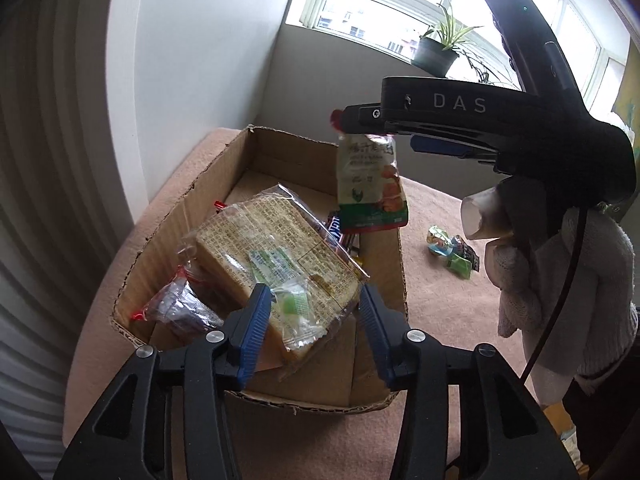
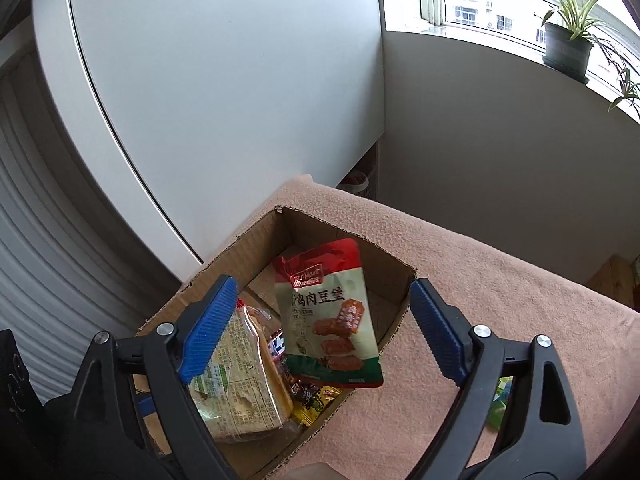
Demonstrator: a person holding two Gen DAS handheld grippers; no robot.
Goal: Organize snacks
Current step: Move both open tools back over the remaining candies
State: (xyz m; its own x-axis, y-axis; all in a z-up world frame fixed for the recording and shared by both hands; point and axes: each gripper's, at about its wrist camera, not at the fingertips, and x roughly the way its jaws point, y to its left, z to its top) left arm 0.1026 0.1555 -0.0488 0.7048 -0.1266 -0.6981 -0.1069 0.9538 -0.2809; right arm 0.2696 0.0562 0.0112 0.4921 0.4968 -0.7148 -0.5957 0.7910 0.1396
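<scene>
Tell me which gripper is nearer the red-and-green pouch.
Right. The pouch is just below the right gripper fingertips; the left gripper is at the cardboard box's near end, apart from it.

1. Window [image 1: 400, 12]: spans the upper right of the room, above a grey wall [image 2: 500, 160].
2. Plant [image 1: 438, 50]: dark pot with long striped leaves, standing on the sill at the foot of the window.
3. Second plant [image 2: 624, 88]: only its leaves show, on the same sill, right of the first.
4. White panel [image 2: 224, 92]: left of the window, meeting the grey wall at a corner.
5. Ribbed surface [image 1: 48, 200]: left of the white panel.
</scene>
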